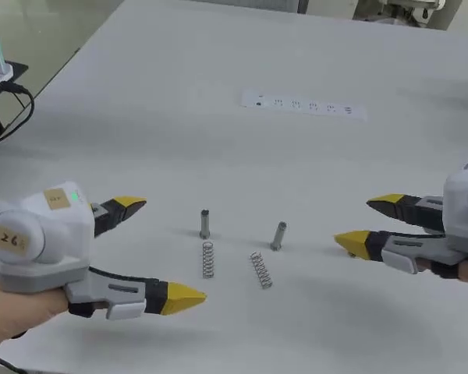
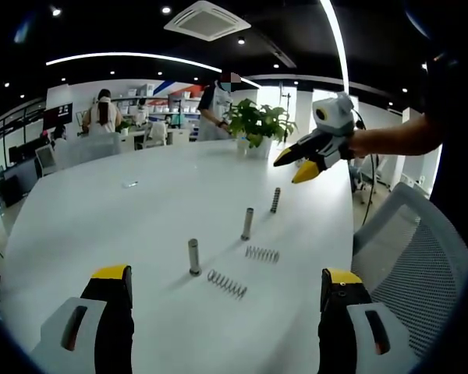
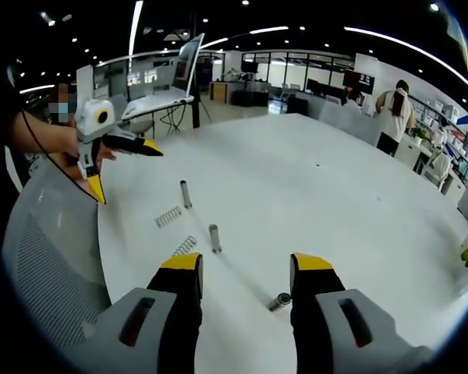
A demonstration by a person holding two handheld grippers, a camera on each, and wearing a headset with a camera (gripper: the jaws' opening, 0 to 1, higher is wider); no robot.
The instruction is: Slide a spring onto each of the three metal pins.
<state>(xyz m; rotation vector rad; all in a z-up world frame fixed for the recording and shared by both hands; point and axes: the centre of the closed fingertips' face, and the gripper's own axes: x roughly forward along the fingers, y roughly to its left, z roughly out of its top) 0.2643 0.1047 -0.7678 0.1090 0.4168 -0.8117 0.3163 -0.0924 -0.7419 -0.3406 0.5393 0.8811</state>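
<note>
A: Where are the springs?
B: One spring [image 1: 208, 259] lies just beside the left pin [image 1: 204, 224], a second spring [image 1: 260, 269] beside the right pin [image 1: 278, 235], on the white tabletop [image 1: 296, 156]. The left hand-held gripper [image 1: 164, 249] and the right hand-held gripper [image 1: 359, 221] are spread wide, empty.
A: How should they be gripped?
B: Probably light, squashy and prone to rolling, so pinch mid-coil, gently.

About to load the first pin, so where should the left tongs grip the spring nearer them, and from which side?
Grip the spring across its middle coils, probably coming from above with the open left tongs straddling it. It lies flat on the table with its length pointing at the upright pin, so a mid grip leaves both ends free.
</note>
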